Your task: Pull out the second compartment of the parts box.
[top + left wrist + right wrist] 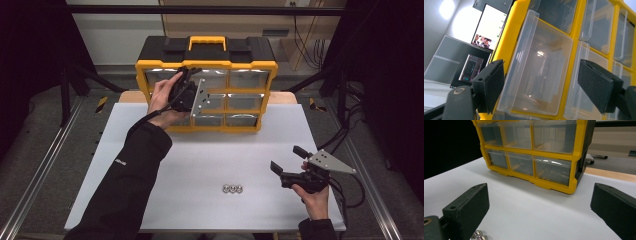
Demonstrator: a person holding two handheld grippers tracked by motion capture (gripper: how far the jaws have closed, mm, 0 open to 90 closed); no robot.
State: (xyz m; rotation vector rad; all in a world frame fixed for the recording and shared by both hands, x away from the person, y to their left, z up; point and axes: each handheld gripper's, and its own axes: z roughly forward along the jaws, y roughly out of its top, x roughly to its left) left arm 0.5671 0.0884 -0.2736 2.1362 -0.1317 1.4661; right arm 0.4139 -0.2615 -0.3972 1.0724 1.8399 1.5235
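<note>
Yellow-framed, with a black top, the organizer [206,65] stands upright at the far edge of the tabletop [200,165], its long axis running along that edge and its clear drawers facing the near edge. The left hand-held gripper [541,85] is spread wide around one clear drawer [536,72] on the organizer's left side. The right hand-held gripper [285,160] hovers released near the right edge. Three small metal nuts [232,188] lie toward the near edge.
</note>
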